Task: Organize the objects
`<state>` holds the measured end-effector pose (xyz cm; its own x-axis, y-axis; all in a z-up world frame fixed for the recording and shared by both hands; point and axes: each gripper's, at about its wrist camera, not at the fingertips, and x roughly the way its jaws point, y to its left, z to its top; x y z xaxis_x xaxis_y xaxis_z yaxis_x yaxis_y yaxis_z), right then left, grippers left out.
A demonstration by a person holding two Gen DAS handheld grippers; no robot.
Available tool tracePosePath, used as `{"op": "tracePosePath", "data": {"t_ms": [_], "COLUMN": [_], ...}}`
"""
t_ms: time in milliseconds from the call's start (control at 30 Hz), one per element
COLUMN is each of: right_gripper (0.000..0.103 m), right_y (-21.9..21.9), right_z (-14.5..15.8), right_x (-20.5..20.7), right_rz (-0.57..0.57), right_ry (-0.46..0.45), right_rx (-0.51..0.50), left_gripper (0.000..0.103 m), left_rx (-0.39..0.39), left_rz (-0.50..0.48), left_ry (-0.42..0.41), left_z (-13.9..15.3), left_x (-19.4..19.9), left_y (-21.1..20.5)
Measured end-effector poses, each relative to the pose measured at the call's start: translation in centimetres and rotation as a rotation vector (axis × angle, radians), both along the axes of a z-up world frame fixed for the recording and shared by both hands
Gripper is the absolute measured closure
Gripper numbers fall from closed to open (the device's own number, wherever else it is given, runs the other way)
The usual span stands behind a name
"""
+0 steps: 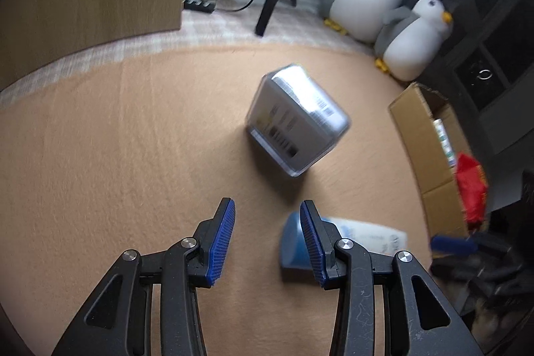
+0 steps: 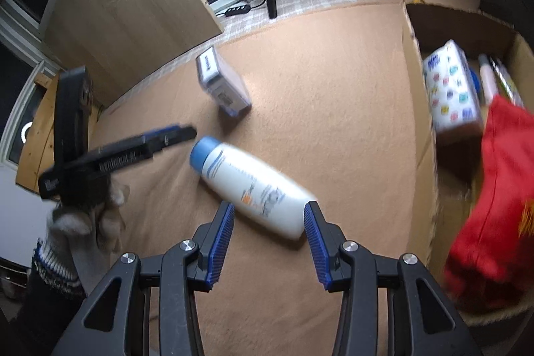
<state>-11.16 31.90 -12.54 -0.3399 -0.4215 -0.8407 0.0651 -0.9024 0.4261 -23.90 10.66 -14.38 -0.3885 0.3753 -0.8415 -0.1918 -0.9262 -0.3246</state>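
Your left gripper (image 1: 267,239) hangs spread wide and empty over the tan blanket (image 1: 116,155), with the white bottle (image 1: 360,232) lying just beside its right finger. Left of that bottle, toward the far edge, sits the grey box (image 1: 297,119), well apart. Over the bottle's base, your right gripper (image 2: 268,239) is parted too, grasping nothing. Right of the bottle stands the cardboard box (image 2: 417,129), holding a patterned pack (image 2: 450,89) and a red bag (image 2: 494,196).

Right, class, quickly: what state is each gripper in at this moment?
Left gripper: open, holding nothing.
Right gripper: open, holding nothing; the white bottle lies just ahead of its fingers.
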Motion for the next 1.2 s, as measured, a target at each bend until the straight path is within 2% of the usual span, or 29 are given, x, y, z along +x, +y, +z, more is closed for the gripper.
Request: {"op": "tracePosePath", "data": {"t_ms": [133,367,500,800,900,967,1033,1100,1200], "right_gripper": [0.063,0.063,0.063,0.063,0.063,0.063,0.063,0.063,0.063], "right_y": [-0.7,-1.9,-1.5,0.5,0.6,0.6,0.7,1.0,1.6], "right_z": [-0.6,-2.2,-2.8,-3.4,-3.7,-4.0,-4.1,-4.1,-4.5], "right_x": [1.2,1.4,0.9,-0.4,-0.8,-1.1,-1.3,-1.4,-1.8], "right_rz": [0.022,0.066,0.044,-0.019,-0.030,-0.045,-0.066,-0.089,-0.136], "right_ry": [-0.026,-0.079,-0.089,-0.090,-0.102,-0.111,-0.120,-0.127,-0.150], "right_rx": [-0.029,-0.035,-0.034,-0.064,-0.073,-0.076,-0.087,-0.093,-0.114], "left_gripper": [0.060,0.060,0.060,0.060,0.059,0.057,0.043,0.037,0.036], "left_rx": [0.004,0.016,0.028,0.040,0.036,0.017,0.004,0.005,-0.047], "left_rz": [-0.058,-0.166,-0.215,-0.353,-0.388,-0.378,-0.359,-0.348,-0.347], "left_ry": [0.003,-0.071,-0.087,-0.149,-0.138,-0.110,-0.096,-0.093,-0.069], "left_z": [0.4,-1.0,-1.1,-1.7,-1.6,-1.2,-1.0,-0.7,-0.3], "left_x": [-0.2,0.1,1.0,6.6,8.0,8.1,7.5,6.8,6.1], "left_y": [1.4,3.2,3.7,5.3,6.6,7.2,7.3,7.4,7.6]}}
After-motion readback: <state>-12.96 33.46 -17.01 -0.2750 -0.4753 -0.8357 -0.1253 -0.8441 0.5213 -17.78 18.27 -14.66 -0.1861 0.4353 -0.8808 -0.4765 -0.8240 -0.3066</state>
